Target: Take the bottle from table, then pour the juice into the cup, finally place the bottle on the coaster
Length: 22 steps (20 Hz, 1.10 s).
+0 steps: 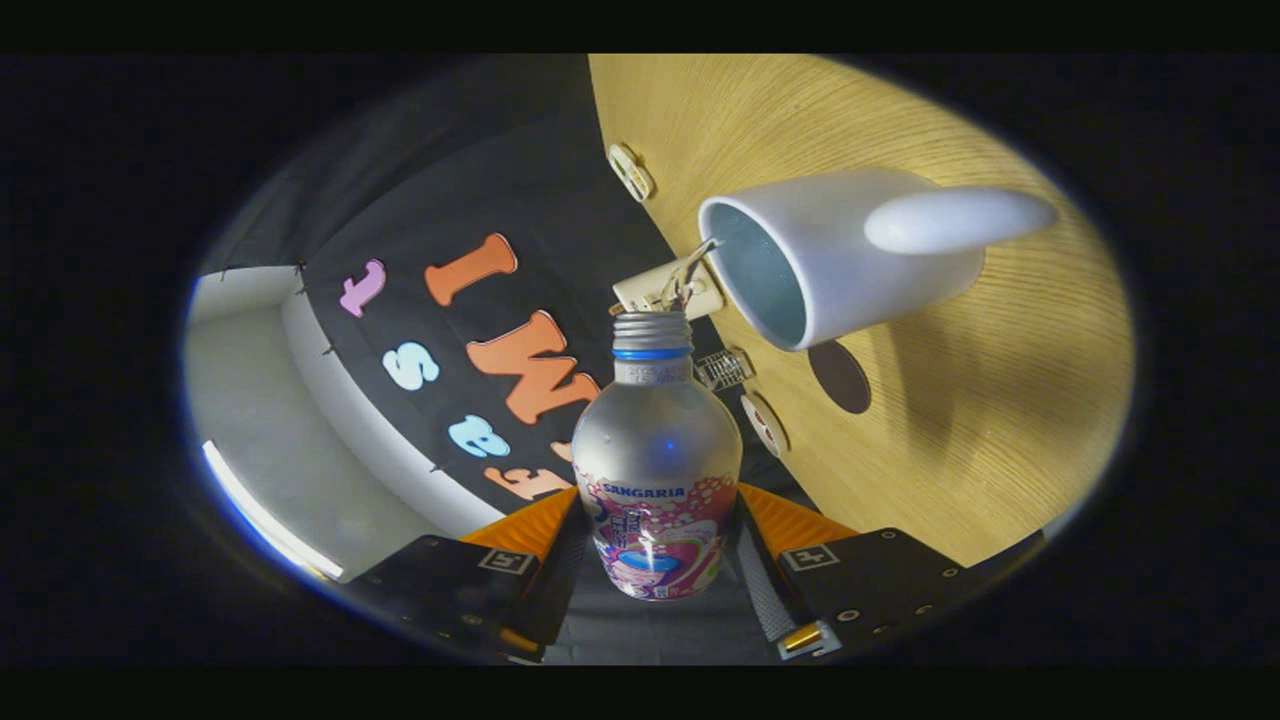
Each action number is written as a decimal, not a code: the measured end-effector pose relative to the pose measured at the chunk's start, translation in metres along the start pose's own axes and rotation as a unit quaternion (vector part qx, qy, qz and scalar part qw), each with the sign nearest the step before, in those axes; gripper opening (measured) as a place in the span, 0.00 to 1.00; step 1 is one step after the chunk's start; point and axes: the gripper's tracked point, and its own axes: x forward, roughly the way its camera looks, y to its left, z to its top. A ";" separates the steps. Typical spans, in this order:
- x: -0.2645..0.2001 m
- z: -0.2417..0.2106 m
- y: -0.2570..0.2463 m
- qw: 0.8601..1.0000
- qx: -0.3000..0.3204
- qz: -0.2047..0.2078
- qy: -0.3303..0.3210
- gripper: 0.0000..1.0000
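A clear bottle (655,470) with a colourful label and a grey threaded neck sits between my two fingers, and my gripper (655,530) is shut on the bottle's lower body. The whole view is rolled, so the bottle is tipped over with its mouth pointing toward the white cup (830,255). The cup stands on the wooden table (960,420), its opening facing the bottle's mouth and its handle (955,218) on the far side. The bottle's mouth is just short of the cup's rim. A dark round coaster (840,377) lies on the table beside the cup.
Small items sit along the table's edge: a white clip-like piece (631,171), a beige block (668,287) with metal rings, a tiny wire basket (724,368) and a round white disc (765,424). The black booth wall is beyond the bottle.
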 end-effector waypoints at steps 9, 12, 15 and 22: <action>0.001 -0.002 0.002 1.000 0.021 0.004 0.004 0.75; -0.001 -0.002 0.002 0.999 0.033 0.006 0.006 0.74; -0.001 0.000 0.002 0.999 0.047 0.008 0.001 0.75; -0.004 -0.002 0.007 0.998 0.068 0.015 0.005 0.75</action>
